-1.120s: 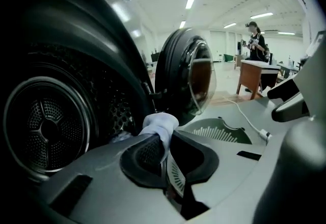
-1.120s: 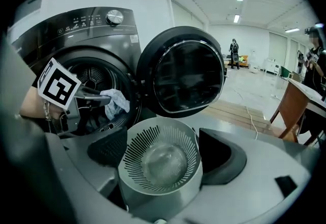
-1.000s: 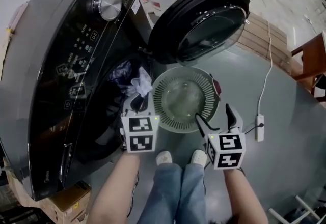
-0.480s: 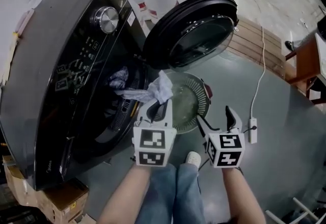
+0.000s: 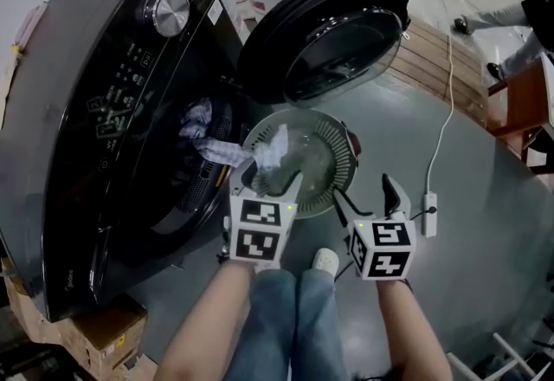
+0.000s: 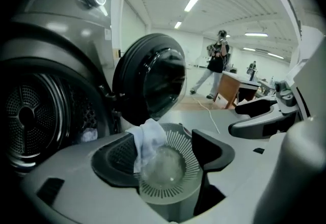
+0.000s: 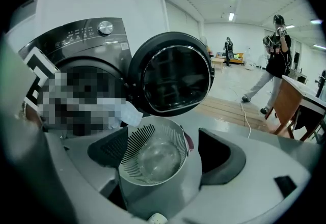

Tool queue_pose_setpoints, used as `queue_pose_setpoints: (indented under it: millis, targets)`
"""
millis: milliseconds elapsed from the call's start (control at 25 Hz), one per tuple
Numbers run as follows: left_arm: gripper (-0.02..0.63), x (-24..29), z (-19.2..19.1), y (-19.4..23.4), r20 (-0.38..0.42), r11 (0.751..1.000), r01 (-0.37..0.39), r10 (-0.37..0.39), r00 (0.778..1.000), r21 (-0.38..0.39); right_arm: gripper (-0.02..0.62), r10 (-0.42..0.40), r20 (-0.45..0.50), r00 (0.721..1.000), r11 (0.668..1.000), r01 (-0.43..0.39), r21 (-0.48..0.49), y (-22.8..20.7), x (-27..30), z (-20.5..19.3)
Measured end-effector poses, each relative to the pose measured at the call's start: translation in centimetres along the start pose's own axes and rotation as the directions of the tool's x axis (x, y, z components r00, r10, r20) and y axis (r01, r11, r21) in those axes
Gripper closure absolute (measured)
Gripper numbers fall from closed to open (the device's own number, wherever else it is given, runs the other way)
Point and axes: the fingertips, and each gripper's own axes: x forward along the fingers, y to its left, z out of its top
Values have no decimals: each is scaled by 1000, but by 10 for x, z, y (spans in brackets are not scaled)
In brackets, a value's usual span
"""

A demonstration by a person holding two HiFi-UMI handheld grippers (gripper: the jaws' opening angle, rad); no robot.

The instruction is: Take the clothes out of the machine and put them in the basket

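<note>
A pale cloth (image 5: 275,148) hangs over the slotted white basket (image 5: 340,168), more clothes (image 5: 196,118) inside the open dark machine (image 5: 104,111).

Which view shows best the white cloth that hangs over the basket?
The head view: it shows nearly the whole cloth, stretched from the machine to over the basket. The left gripper view shows only its end, close up. The right gripper view shows one corner by the basket's rim; a blur patch covers the rest.

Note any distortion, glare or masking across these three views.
Head view: sharp; the wide-angle bend tilts the washing machine, with a faint sheen on its door. Left gripper view: fisheye, black corners, ceiling lights blown out. Right gripper view: fisheye, with a mosaic patch up-left of the basket.
</note>
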Motion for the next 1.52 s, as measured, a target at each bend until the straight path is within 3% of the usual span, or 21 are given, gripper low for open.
queue_pose_setpoints:
  millis: [200,320,480,600,800,1000,1200,1520]
  targets:
    - [291,6,-23,15,-59,1000,-1,1,998,1,163,10,-19,1000,1000,-10,-8,7,10,-4]
    - [288,11,-39,16,-110,999,52,-52,993,-2,163,18,-28,999,1000,-18,-16,13,18,-6]
    - [268,28,-76,12,-252,989,146,-144,957,-8,164,32,-42,999,999,-34,-26,22,31,-14]
    - [224,45,-103,18,-328,986,164,-154,932,4,164,38,-55,998,999,-40,-36,27,45,-24]
    - [200,62,-116,54,-303,995,63,-37,952,79,166,36,-71,997,998,-39,-43,32,66,-35]
    - [192,62,-118,108,-269,990,-80,110,957,119,167,42,-93,995,997,-47,-54,41,76,-39]
    - [192,66,-117,165,-251,969,-184,221,942,162,169,50,-96,994,997,-55,-55,53,93,-35]
    - [228,89,-136,227,-299,950,-248,297,907,190,173,77,-121,990,994,-85,-66,79,129,-39]
